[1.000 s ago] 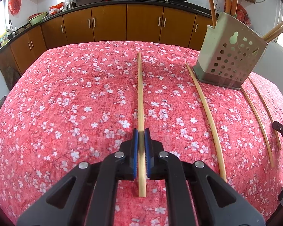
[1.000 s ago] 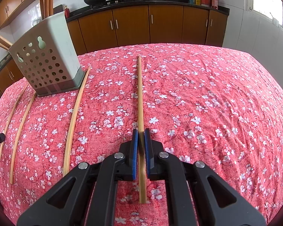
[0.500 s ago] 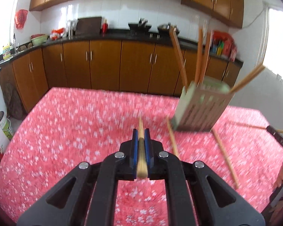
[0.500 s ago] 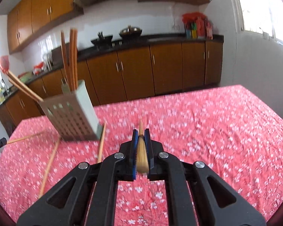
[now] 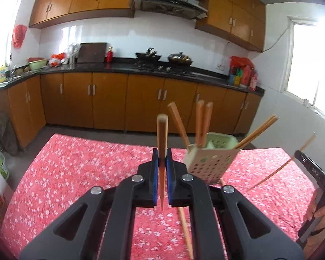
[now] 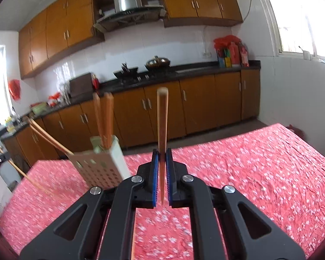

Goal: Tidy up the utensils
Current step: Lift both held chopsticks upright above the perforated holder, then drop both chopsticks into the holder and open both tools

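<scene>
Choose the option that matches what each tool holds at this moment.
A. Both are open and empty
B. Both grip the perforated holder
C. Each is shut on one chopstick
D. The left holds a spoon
C: the left tool and the right tool each clamp a single chopstick between blue pads.

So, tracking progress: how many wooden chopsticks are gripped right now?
2: one wooden chopstick clamped in the left gripper, a second wooden chopstick in the right gripper.

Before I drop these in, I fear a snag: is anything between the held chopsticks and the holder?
Nothing visible blocks either chopstick, but chopsticks already crowd the holder.
</scene>
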The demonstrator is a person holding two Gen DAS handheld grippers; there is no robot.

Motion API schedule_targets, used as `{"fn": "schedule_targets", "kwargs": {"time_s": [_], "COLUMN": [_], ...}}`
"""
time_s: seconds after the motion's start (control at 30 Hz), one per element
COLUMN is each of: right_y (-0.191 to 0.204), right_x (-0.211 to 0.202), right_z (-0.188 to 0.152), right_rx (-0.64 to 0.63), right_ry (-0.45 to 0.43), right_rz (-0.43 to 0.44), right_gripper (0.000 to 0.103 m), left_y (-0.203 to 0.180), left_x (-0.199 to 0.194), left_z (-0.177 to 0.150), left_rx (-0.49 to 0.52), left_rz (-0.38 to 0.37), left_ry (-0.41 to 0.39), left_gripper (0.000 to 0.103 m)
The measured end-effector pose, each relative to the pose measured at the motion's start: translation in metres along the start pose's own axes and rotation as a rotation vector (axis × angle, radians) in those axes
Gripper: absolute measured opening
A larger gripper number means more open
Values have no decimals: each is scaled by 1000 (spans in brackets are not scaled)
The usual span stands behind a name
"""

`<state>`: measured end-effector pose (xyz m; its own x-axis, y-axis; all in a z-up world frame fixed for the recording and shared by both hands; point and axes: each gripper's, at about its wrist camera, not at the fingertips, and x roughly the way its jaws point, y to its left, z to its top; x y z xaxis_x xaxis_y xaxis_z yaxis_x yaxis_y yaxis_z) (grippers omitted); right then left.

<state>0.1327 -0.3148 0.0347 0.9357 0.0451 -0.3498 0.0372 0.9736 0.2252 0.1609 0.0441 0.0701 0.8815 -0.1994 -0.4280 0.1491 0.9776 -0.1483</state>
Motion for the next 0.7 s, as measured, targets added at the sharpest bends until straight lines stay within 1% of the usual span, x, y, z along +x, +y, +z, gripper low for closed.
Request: {"fn": "schedule_targets", "kwargs": {"time_s": [0.1,0.2,0.27,0.37,0.47,0.6,0.7], "right_y": [7,19,30,47,62,71,74], "right_x": [-10,-21,-26,-29,-25,-7,15], "right_z": [18,36,49,62,74,80,78], "right_rx": [25,36,34,20,4,-10,-10], "right_ry": [-28,-76,-113,-172,-233,-271,-263], "right_rz": [69,136,177,211,213,187,169], "right_gripper": [7,7,7,7,7,7,7], "left_y": [-8,-21,-32,-49,-63,-77,-85], "left_x": [-9,-19,-23,-24,-23,-10,9], "left_z": [11,25,36,55,76,102,108], "left_rx": [7,14,21,16,-5,-25,-30], "left_rz": [-47,-82,-90,-87,-78,-43,-17], "left_ry": [-12,-46,-87,-157,-238,-347,-381], "left_gripper": [8,8,8,8,8,8,8]}}
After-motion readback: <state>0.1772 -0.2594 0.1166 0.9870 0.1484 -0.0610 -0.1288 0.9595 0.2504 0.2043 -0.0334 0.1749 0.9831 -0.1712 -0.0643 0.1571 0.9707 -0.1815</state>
